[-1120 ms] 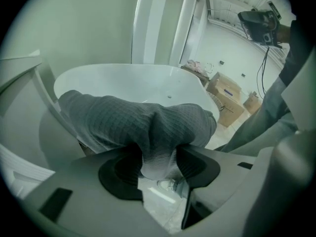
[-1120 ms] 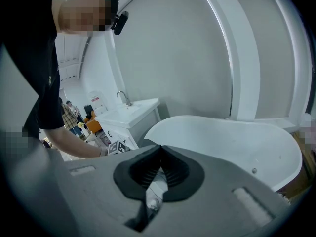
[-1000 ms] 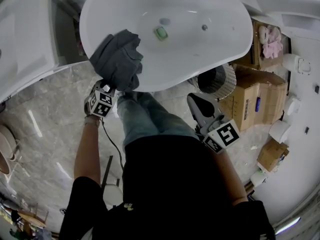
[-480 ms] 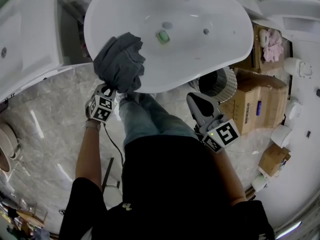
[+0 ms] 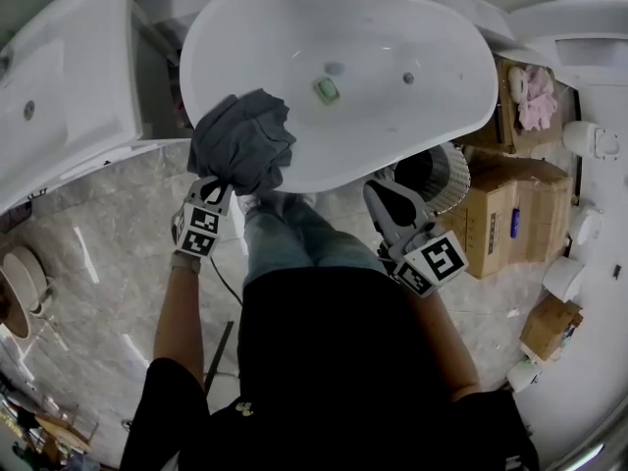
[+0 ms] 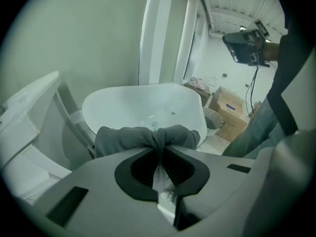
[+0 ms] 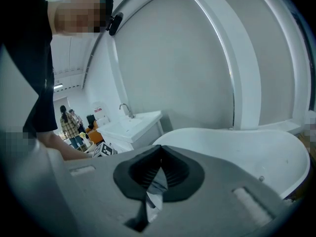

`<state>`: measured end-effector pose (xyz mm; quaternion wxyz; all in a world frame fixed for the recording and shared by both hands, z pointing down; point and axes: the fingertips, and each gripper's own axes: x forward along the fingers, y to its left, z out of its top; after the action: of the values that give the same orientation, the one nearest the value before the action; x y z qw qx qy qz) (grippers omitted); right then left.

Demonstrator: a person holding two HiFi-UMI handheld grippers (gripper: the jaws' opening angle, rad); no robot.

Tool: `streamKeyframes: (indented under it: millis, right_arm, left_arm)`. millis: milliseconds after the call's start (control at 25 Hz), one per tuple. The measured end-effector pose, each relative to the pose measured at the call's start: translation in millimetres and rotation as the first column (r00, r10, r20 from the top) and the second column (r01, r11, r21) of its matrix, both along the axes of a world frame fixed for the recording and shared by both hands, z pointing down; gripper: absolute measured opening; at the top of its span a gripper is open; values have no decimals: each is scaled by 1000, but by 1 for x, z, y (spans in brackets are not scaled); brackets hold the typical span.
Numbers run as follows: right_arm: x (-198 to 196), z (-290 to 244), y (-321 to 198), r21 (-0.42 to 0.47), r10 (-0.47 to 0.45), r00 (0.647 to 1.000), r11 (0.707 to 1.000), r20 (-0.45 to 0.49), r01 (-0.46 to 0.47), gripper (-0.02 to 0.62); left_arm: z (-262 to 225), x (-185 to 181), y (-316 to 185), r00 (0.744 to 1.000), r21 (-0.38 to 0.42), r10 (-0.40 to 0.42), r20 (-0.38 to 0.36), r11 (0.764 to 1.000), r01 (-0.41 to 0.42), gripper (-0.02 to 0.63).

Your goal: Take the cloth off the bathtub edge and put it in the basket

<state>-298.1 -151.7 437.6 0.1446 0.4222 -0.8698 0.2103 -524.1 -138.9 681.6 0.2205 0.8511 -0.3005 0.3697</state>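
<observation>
Pinching cloth (image 6: 123,137), left gripper (image 6: 159,144), per own view

Grey-veined marble floor (image 5: 98,263) underfoot; cardboard boxes (image 5: 510,214) stacked at the head view's right, an open box (image 5: 502,116) behind them holding pink soft things (image 5: 535,96); a long white fixture (image 5: 59,96) at upper left; in the right gripper view, a white vanity (image 7: 131,127) with a curved tap (image 7: 126,108); two people (image 7: 69,125) far off.

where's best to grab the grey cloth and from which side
Its bunched near fold, from the person's side of the bathtub: there the cloth gathers into a narrow ridge that fits between jaws. The left tongs, their jaws just closed further, already pinch it there.
</observation>
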Motion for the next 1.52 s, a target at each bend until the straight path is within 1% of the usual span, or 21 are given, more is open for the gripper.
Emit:
streamKeyframes:
  millis: [240,440,600,680,840,960,1280,1400,1520]
  right_arm:
    - [8,-18,-7,35,26,999,999,34,-28,-3]
    - [13,-32,-14,63,39,998,997,56,-42,-3]
    - [18,-42,-13,83,38,996,996,75,-44,-3]
    - [20,-46,-12,87,40,996,995,82,-47,-4]
    - [25,-55,-12,106,49,994,993,97,-59,-3]
    - [31,-63,-13,123,69,990,989,119,-84,-5]
    - [46,-87,-11,160,129,979,975,156,-154,-5]
    - [53,-91,-12,169,164,973,967,163,-191,-5]
    - [64,-97,-8,174,205,964,957,169,-234,-5]
  left_arm:
    - [-55,-1,-8,995,42,-70,-65,996,73,44]
    - [-103,6,-18,994,107,-77,-83,991,86,43]
    - [-155,15,-25,983,142,-140,-116,978,156,43]
    - [-177,17,-29,979,163,-153,-133,971,174,43]
    - [-212,20,-34,979,228,-121,-166,961,158,43]
    - [-244,26,-44,968,276,-123,-218,944,182,43]
    - [-324,36,-70,951,376,-106,-292,901,216,41]
    - [-339,40,-80,944,390,-98,-316,893,224,41]
    - [-352,50,-88,947,412,-67,-315,889,200,41]
